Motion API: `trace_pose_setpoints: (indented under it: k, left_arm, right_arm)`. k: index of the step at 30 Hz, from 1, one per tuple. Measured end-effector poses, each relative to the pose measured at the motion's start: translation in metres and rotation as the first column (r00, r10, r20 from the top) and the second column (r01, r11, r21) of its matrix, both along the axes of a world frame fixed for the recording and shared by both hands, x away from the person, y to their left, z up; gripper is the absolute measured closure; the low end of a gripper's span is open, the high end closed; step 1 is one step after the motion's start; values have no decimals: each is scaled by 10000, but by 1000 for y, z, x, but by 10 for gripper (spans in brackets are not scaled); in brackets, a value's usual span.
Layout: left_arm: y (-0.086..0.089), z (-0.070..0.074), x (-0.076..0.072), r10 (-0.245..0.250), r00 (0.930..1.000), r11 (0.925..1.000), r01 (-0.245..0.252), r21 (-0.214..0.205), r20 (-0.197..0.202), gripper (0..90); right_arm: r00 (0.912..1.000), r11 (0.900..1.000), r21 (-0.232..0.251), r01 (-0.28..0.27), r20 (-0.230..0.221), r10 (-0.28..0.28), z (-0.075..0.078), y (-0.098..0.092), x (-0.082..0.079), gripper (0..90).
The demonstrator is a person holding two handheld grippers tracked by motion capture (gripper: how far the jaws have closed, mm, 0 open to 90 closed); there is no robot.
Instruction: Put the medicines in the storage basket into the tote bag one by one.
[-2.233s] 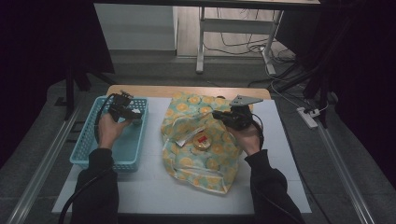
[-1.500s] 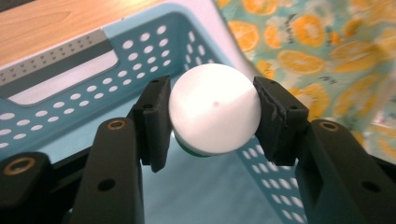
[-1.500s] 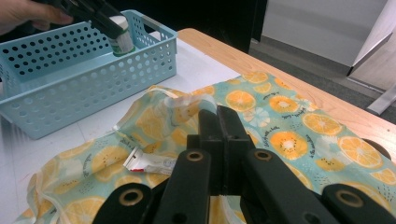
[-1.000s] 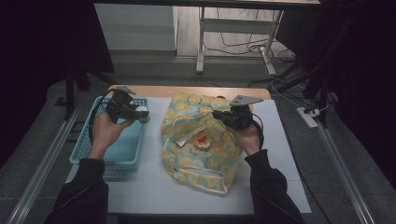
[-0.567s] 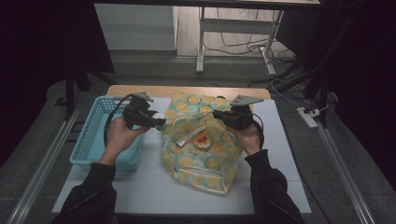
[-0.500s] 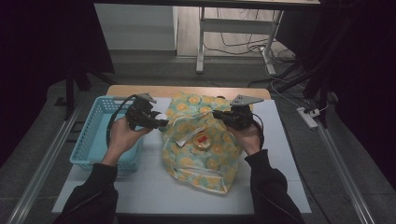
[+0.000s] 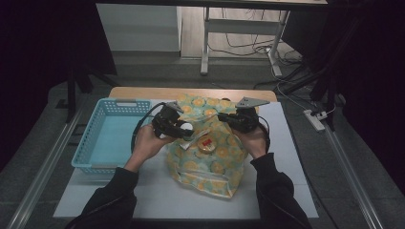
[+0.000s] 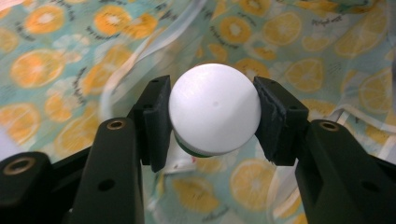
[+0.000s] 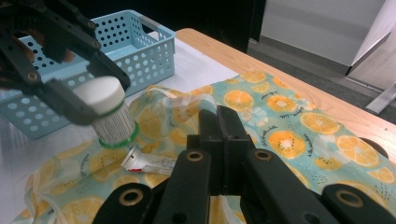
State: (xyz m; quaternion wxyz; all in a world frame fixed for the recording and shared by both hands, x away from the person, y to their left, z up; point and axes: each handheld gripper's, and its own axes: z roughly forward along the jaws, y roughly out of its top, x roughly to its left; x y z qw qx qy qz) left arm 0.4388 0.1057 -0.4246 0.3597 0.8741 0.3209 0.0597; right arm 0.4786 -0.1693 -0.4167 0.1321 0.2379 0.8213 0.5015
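Left tongs (image 8: 212, 123) around white-capped bottle (image 8: 214, 116)

**Dim room around a lit wooden table**

Beyond the gripper, the wooden table (image 7: 143, 92) ends at a grey floor (image 7: 153, 67). A white cabinet (image 7: 138, 26) stands farther back, beside a metal stand (image 7: 206, 43) and loose cables (image 7: 248, 45). A power strip (image 7: 316, 120) lies off to its right.

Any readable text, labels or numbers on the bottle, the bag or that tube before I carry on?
None can be read.
Bottle: fine print lines on its side, too small to read.
Bag: small dark script beside the orange slices, blurred.
Tube: red mark, no legible letters.
Round item on the bag: red mark, too small to read.
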Motion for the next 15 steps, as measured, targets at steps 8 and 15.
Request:
trace_pose_setpoints:
  k: [8, 15]
  left_arm:
    - [-29, -7, 6, -445, 9990, 9989, 443, 179, 99, 505]
    - [-47, -17, 11, -543, 9983, 9981, 536, 301, 231, 504]
  right_arm:
    - [10000, 10000, 27, -1, 18, 1, 0, 0, 0, 900]
    - [10000, 10000, 38, 22, 5, -22, 0, 0, 0, 900]
